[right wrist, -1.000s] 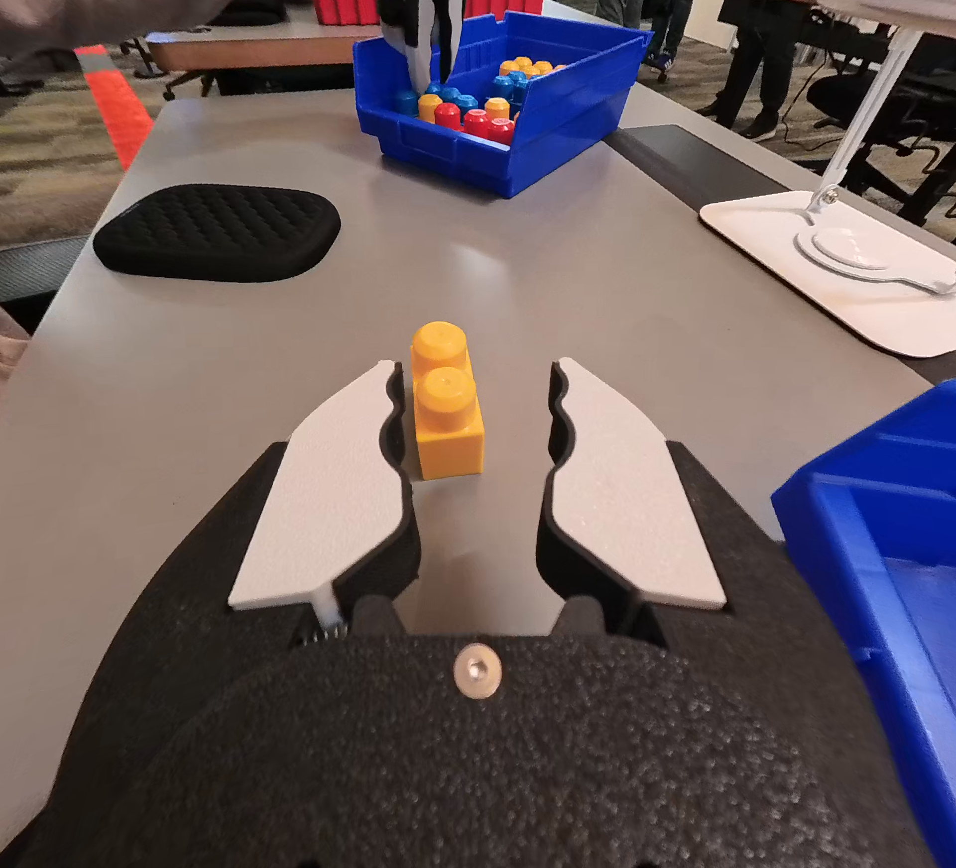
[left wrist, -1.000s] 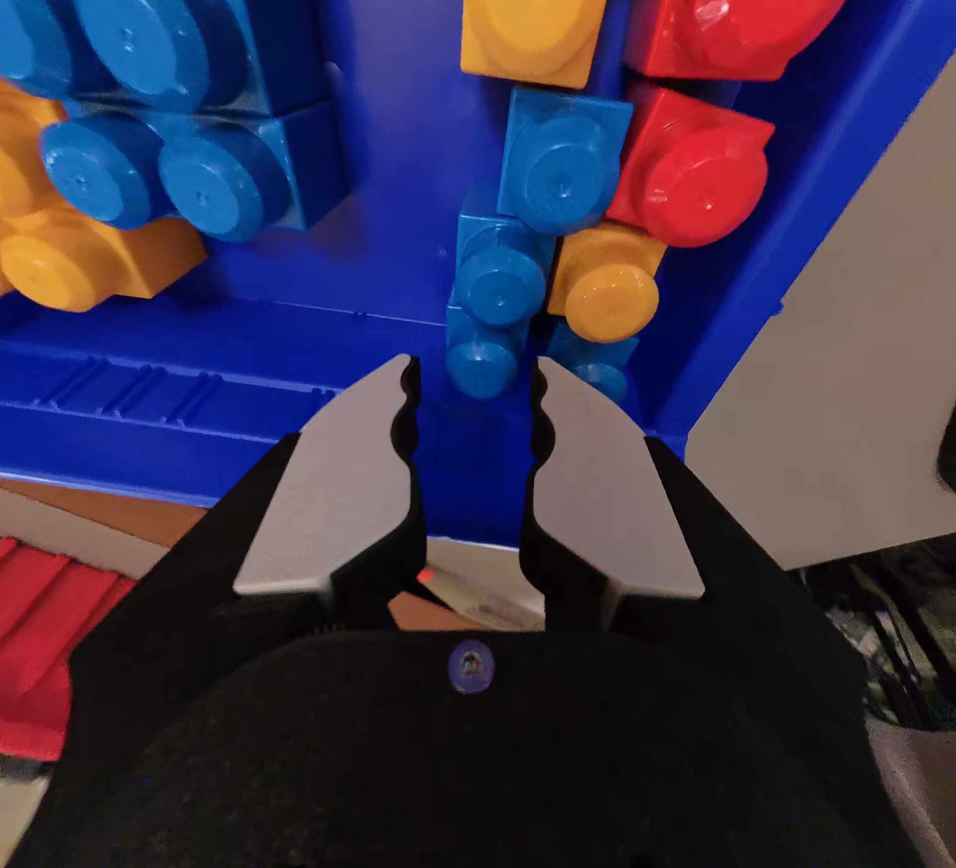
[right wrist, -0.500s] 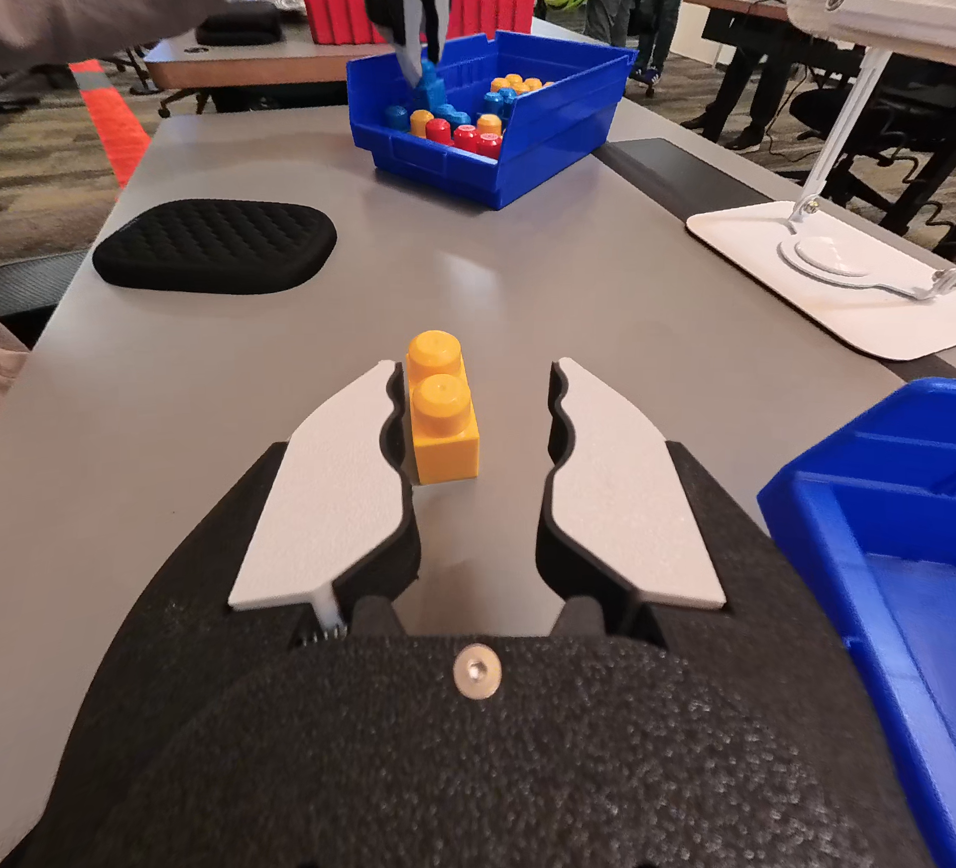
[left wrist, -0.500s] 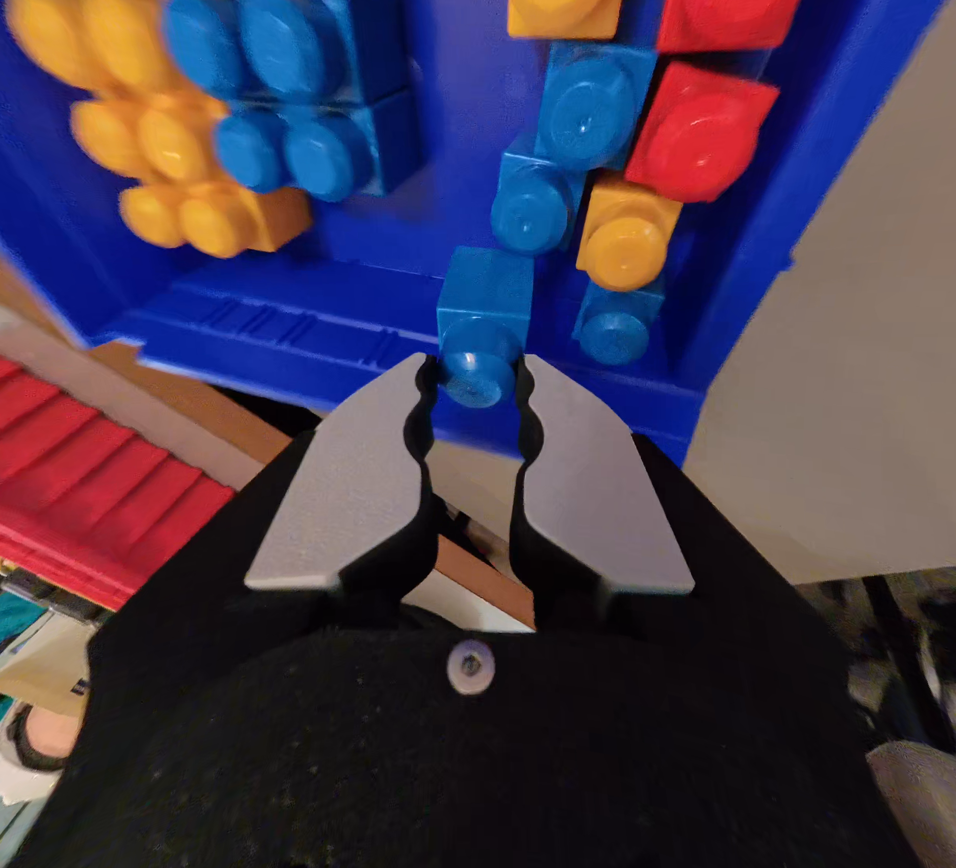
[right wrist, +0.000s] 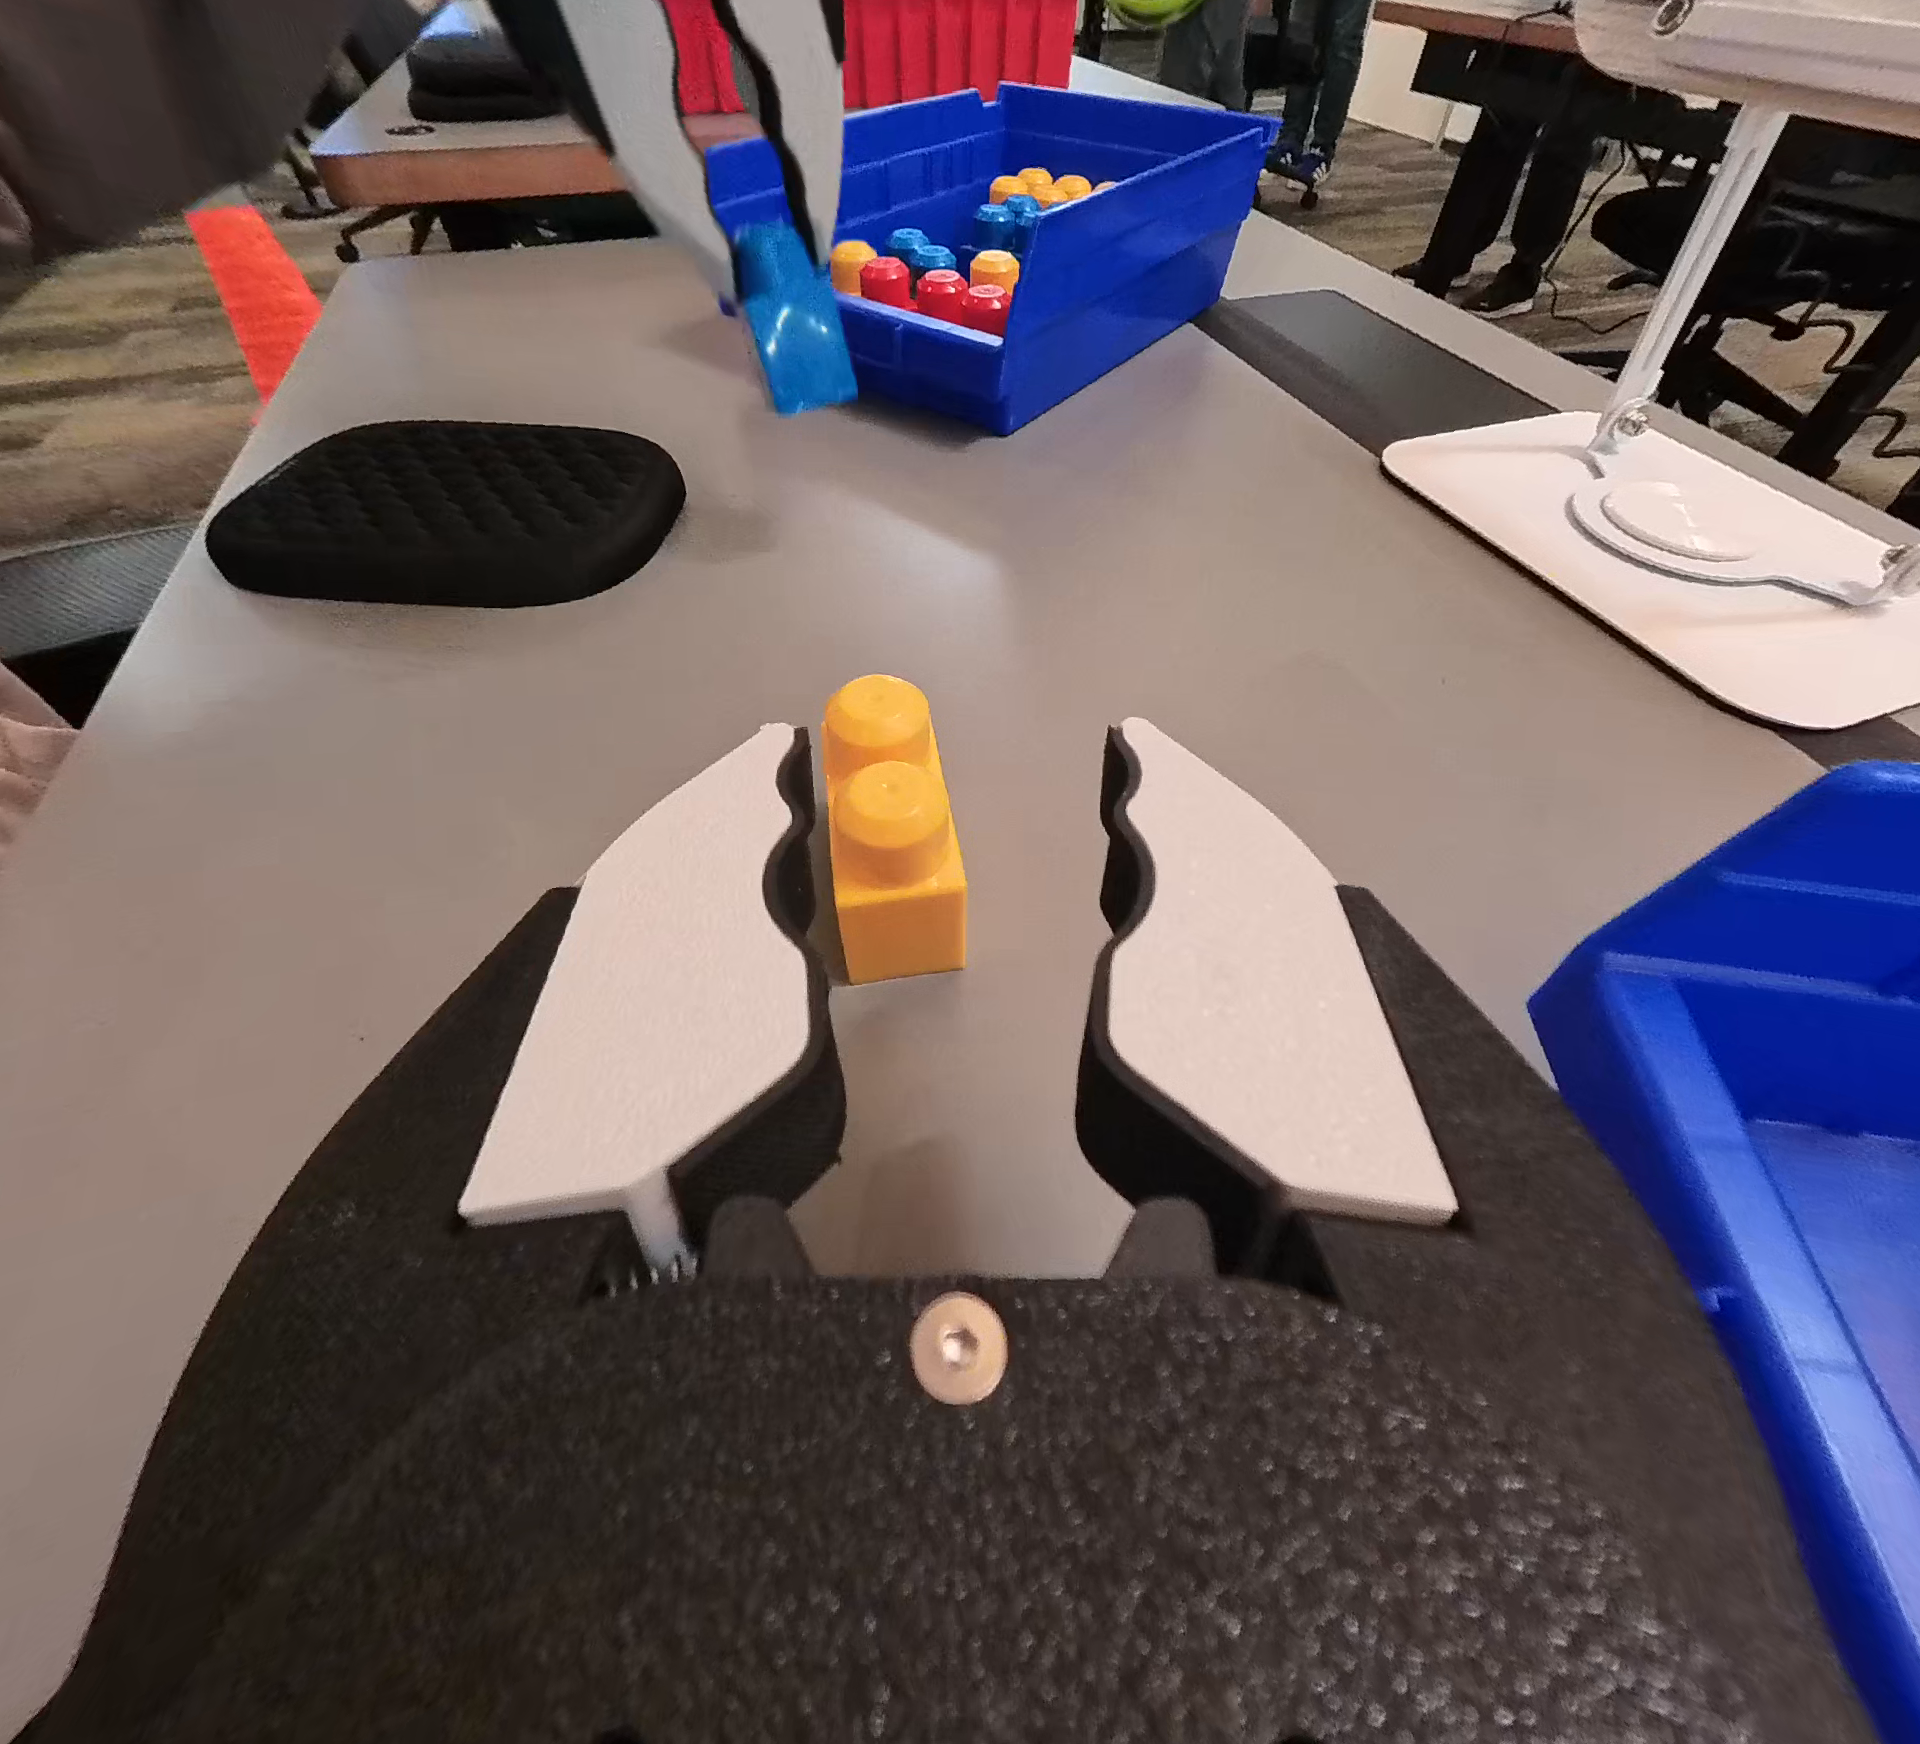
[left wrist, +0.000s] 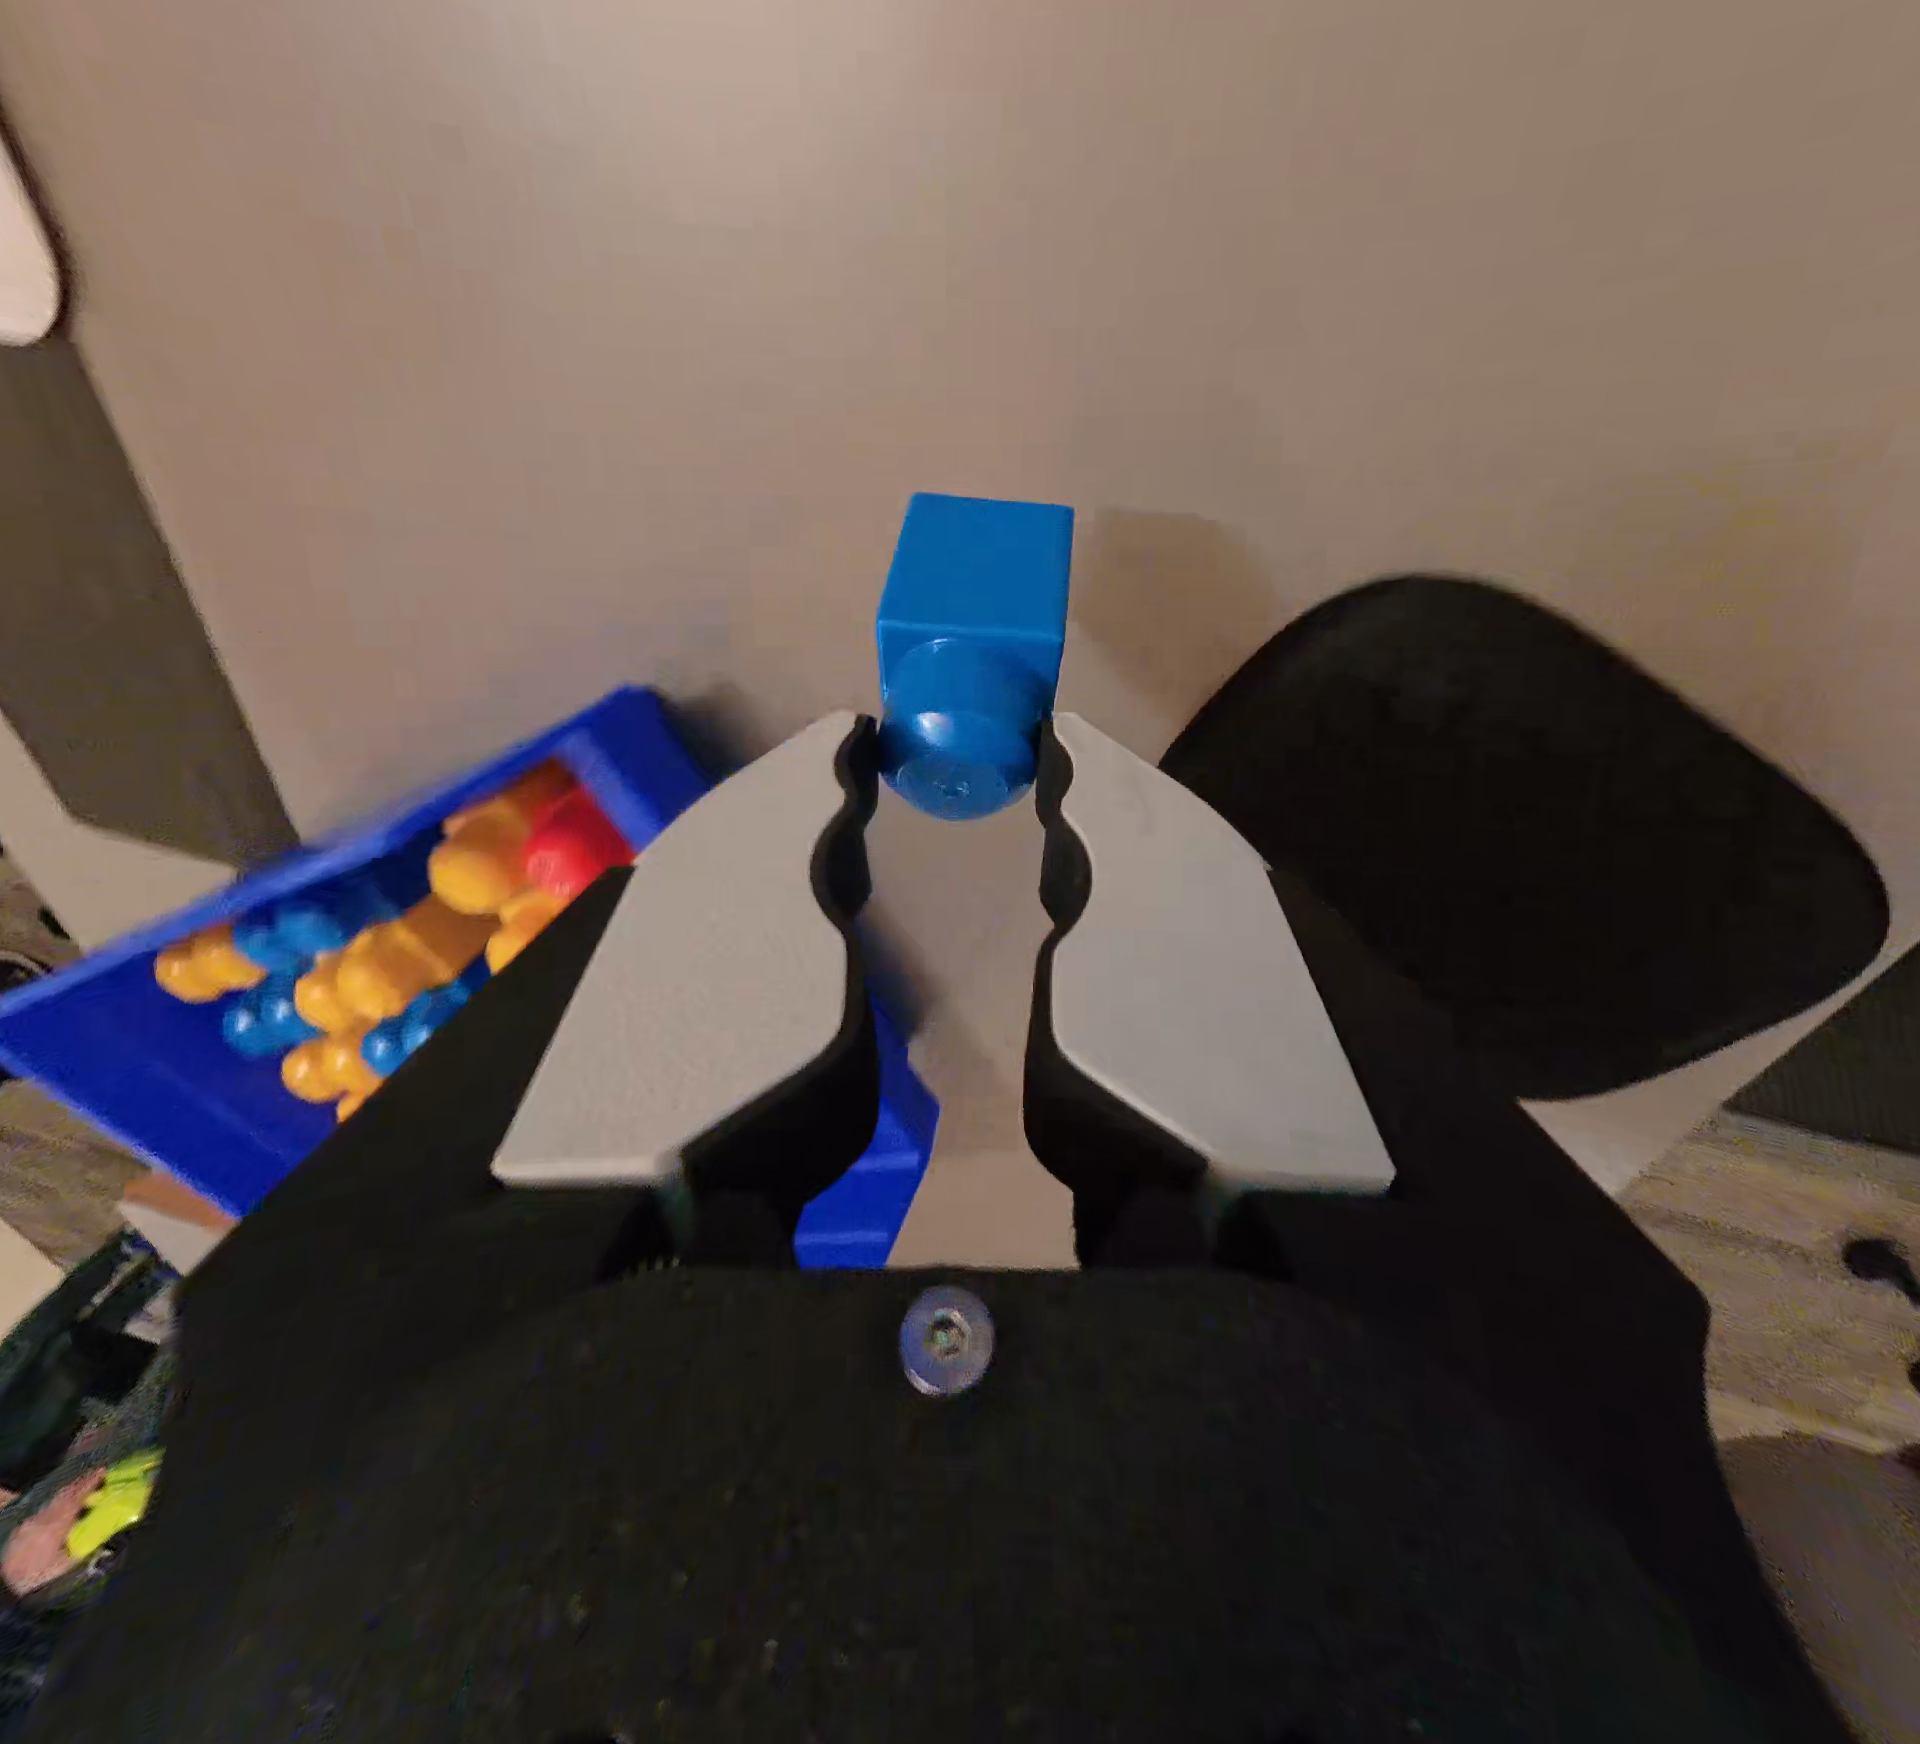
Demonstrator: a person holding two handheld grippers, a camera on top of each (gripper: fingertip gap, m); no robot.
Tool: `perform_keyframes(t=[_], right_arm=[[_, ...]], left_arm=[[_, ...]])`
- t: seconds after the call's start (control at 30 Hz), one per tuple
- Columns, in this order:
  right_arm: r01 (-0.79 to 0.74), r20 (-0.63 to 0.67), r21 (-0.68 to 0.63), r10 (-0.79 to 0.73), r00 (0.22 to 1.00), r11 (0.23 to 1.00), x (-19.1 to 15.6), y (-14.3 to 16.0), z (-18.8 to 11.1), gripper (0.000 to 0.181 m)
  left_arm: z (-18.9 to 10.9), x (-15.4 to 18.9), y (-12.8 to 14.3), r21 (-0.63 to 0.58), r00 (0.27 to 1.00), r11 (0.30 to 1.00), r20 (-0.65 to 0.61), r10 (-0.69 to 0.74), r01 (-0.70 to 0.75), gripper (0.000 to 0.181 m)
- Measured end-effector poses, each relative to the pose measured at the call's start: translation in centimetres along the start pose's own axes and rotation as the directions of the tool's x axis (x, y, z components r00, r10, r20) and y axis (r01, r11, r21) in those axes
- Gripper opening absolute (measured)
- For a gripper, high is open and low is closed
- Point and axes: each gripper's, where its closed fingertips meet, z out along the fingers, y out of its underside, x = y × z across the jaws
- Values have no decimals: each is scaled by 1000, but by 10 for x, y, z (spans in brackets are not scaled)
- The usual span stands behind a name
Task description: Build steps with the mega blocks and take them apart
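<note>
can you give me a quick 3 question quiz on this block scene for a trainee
1. True or false: the left tongs grip the blue block by its stud.
2. How many studs does the yellow block have?
3. The right tongs are: A) shut on the yellow block, B) open around it, C) inside the blue bin.

Key: 1 true; 2 two; 3 B.

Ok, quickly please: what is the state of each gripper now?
Left gripper: shut on the blue block, gripping its stud.
Right gripper: open, yellow block between its fingers, not clamped.
</note>
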Motion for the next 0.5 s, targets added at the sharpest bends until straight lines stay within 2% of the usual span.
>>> perform_keyframes(t=[0.17,0.3,0.43,0.5], right_arm=[[-7,2,-10,7,1000,1000,1,3,1,53],[-2,9,-30,3,1000,1000,-1,6,2,54],[15,31,-91,-13,999,996,-6,14,7,56],[36,47,-143,-30,998,989,-10,19,12,57]], left_arm=[[30,15,-37,14,999,998,1,54,-54,30],[47,20,-50,44,998,998,-25,54,-53,30],[47,20,-64,161,999,987,-36,23,-17,30],[46,23,-69,234,998,972,-53,17,-4,38]])
